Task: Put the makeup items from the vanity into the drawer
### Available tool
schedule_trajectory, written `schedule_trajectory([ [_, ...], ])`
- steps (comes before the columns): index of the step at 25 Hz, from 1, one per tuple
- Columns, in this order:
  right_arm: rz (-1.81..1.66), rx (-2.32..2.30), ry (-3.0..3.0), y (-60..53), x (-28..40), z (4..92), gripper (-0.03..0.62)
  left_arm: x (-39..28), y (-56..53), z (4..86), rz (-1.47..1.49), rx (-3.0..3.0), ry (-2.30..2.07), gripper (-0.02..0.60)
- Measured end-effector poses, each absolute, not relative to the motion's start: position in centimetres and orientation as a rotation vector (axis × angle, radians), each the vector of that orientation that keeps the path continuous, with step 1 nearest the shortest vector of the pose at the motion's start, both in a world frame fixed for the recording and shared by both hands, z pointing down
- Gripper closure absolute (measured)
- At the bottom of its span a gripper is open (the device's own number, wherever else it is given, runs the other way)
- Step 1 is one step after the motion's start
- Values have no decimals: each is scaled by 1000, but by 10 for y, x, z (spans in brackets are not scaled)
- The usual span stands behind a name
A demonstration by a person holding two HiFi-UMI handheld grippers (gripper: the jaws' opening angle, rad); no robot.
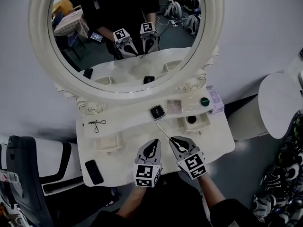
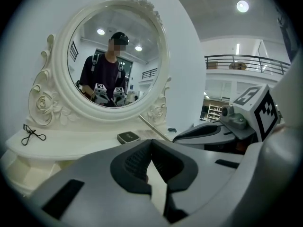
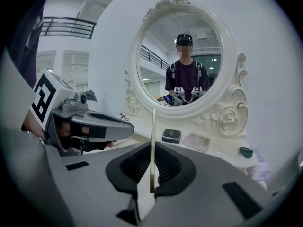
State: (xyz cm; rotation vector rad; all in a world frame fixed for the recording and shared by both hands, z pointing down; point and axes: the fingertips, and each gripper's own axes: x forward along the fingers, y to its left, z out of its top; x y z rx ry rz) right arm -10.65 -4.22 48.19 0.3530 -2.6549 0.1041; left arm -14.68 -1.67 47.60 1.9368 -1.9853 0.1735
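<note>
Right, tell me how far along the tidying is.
Done: one dark item seems to lie in the open drawer. In hand: the right gripper is shut on a thin stick; the left gripper is shut, empty. Left: the curler, compact, palette and green item sit on the shelf.

I operate two matching units. My left gripper [image 1: 152, 143] and right gripper [image 1: 174, 141] each have a smooth light-grey shell with tapered jaws. The jaws are lined with black ribbed pads [image 2: 135, 162]. Rectangular black slots [image 3: 236, 191] are recessed into each shell. The left marker cube [image 1: 147, 174] and right marker cube [image 1: 193, 164] are white with black square patterns. My sleeves [image 1: 232, 213] are dark.
</note>
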Motion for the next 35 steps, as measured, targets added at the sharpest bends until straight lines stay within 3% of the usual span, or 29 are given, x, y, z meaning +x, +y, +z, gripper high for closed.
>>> schedule_trajectory([
  [16, -48, 532, -2560, -104, -32, 479, 549, -77, -84, 476, 220, 2145, -1781, 566],
  [35, -371, 361, -2295, -168, 12, 523, 549, -49, -143, 517, 317, 2169, -1653, 566],
])
